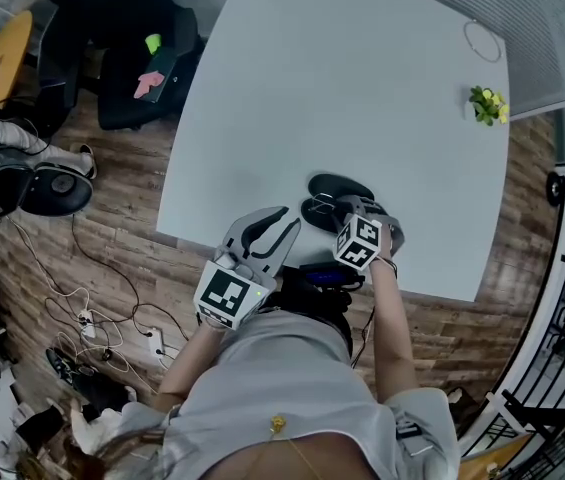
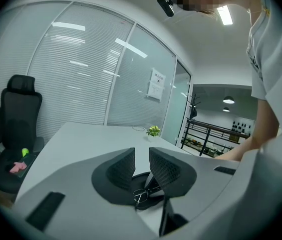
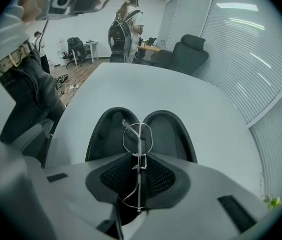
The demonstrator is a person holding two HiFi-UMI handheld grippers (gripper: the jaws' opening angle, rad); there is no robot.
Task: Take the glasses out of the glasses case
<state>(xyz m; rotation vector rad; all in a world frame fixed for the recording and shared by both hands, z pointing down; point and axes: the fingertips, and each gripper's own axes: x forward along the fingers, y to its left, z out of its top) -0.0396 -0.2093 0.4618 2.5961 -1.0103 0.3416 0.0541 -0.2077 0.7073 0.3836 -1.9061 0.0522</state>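
Observation:
The black glasses case lies open on the white table near its front edge, both halves facing up. Thin metal-framed glasses stand edge-on between the pads of my right gripper, which points steeply down just above the case and is shut on them. My right gripper hides part of the case in the head view. My left gripper hovers at the table edge to the left of the case, open and empty. Through its jaws the glasses show over the case.
A small potted plant and a thin wire ring sit at the table's far right. A black office chair stands off the far left corner. Cables and a power strip lie on the wooden floor at left.

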